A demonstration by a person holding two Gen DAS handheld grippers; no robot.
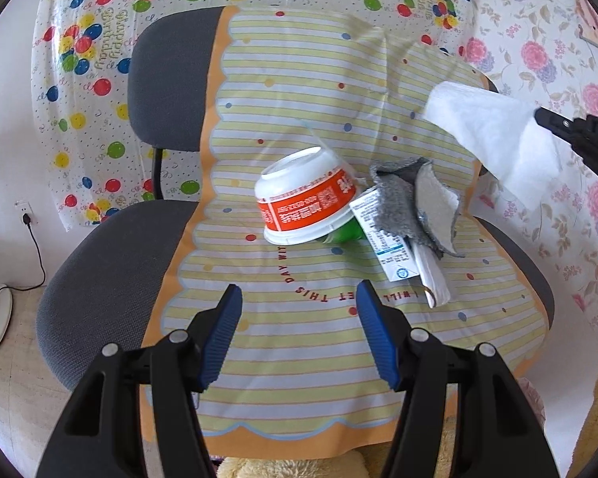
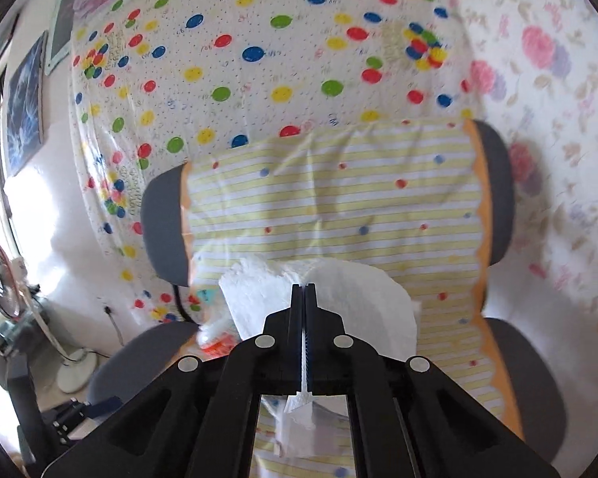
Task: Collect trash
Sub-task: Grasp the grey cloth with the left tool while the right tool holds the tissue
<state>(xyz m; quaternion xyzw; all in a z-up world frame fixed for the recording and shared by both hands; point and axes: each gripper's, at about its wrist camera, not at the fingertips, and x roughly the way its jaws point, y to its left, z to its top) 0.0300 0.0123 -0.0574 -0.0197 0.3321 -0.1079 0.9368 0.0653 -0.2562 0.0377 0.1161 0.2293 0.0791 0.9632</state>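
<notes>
On the chair's striped cover lies an overturned white bowl with an orange label, a green item under it, a printed paper box, a grey rag and a white wrapper. My left gripper is open and empty, just in front of the bowl. My right gripper is shut on a white paper tissue and holds it in the air above the seat; it shows at the right in the left wrist view.
The grey office chair stands against a wall hung with a balloon-print sheet and a floral sheet. A standing fan and a cable are on the floor at the left. A yellow plush item lies below the seat's front.
</notes>
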